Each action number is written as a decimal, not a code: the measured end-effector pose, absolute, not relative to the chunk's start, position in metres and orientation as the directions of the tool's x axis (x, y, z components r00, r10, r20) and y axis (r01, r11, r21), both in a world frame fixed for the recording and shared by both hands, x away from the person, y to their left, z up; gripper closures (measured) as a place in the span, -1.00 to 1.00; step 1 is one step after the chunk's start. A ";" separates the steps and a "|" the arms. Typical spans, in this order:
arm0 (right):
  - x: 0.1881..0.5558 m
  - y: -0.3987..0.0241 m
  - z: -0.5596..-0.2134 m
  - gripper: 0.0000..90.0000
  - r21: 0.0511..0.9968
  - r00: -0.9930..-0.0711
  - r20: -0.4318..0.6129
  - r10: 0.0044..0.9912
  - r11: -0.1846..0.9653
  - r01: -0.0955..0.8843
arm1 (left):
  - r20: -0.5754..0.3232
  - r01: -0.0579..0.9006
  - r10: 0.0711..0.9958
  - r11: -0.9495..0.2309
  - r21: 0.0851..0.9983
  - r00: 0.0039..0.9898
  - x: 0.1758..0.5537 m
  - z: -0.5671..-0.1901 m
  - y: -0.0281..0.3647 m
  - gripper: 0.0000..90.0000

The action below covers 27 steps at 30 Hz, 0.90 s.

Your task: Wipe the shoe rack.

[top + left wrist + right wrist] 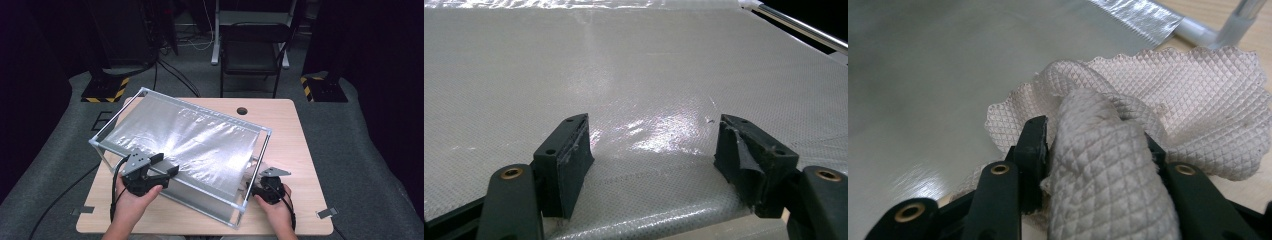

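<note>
A box-shaped frame (266,132) with clear rods stands slantwise on the wooden table (292,135), and silvery plastic film (190,132) is stretched over its top. My left gripper (167,164) rests over the film's near left part, open, with only film (634,75) between its jaws (654,145). My right gripper (256,183) is low at the frame's near right side. It is shut on a bunched cream waffle-weave cloth (1198,100), which bulges up between its jaws (1095,135) and hides the right pad. The cloth lies against the shiny film wall (923,75).
A black folding chair (250,50) stands beyond the table's far edge, with dark stands and cables on the floor around it. A cable hole (242,110) sits near the table's far edge. Bare wood lies to the right of the frame.
</note>
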State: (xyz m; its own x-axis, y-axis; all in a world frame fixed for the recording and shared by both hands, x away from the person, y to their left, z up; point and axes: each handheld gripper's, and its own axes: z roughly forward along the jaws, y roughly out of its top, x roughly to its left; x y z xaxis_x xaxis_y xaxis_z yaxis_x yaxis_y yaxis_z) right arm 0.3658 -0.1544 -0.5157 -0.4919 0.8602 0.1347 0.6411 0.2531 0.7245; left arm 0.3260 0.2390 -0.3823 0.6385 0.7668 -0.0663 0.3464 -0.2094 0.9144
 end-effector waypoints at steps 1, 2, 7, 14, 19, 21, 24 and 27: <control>0.369 -0.156 -0.515 0.31 0.723 -0.497 0.127 0.858 0.263 0.639 | -0.066 0.347 0.767 -0.210 0.914 0.639 0.326 -0.382 0.239 -0.33; 0.371 -0.157 -0.516 0.31 0.720 -0.488 0.138 0.862 0.251 0.646 | -0.065 0.347 0.766 -0.211 0.914 0.639 0.326 -0.382 0.239 -0.33; 0.382 -0.164 -0.518 0.26 0.720 -0.465 0.173 0.868 0.211 0.661 | -0.067 0.344 0.767 -0.207 0.916 0.639 0.327 -0.383 0.239 -0.33; 0.386 -0.166 -0.518 0.24 0.715 -0.457 0.185 0.870 0.200 0.671 | -0.063 0.345 0.770 -0.209 0.915 0.635 0.327 -0.383 0.238 -0.31; 0.370 -0.160 -0.518 0.23 0.709 -0.478 0.193 0.857 0.215 0.671 | -0.060 0.340 0.774 -0.205 0.918 0.630 0.327 -0.384 0.238 -0.31; 0.364 -0.157 -0.518 0.23 0.708 -0.487 0.187 0.853 0.226 0.669 | -0.058 0.341 0.774 -0.209 0.916 0.630 0.327 -0.384 0.238 -0.31; 0.353 -0.156 -0.520 0.23 0.717 -0.498 0.214 0.840 0.211 0.664 | -0.058 0.339 0.776 -0.206 0.918 0.628 0.327 -0.384 0.237 -0.31; 0.342 -0.153 -0.520 0.23 0.715 -0.515 0.222 0.828 0.221 0.663 | -0.053 0.336 0.776 -0.210 0.918 0.629 0.328 -0.385 0.237 -0.31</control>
State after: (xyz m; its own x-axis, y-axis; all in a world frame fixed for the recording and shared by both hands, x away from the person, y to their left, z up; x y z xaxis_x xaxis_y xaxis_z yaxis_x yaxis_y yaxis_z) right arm 0.3420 -0.1530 -0.5198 -0.5154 0.8277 0.2221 0.6633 0.2213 0.7148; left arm 0.3281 0.2373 -0.3846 0.6287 0.7758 -0.0530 0.3360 -0.2095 0.9183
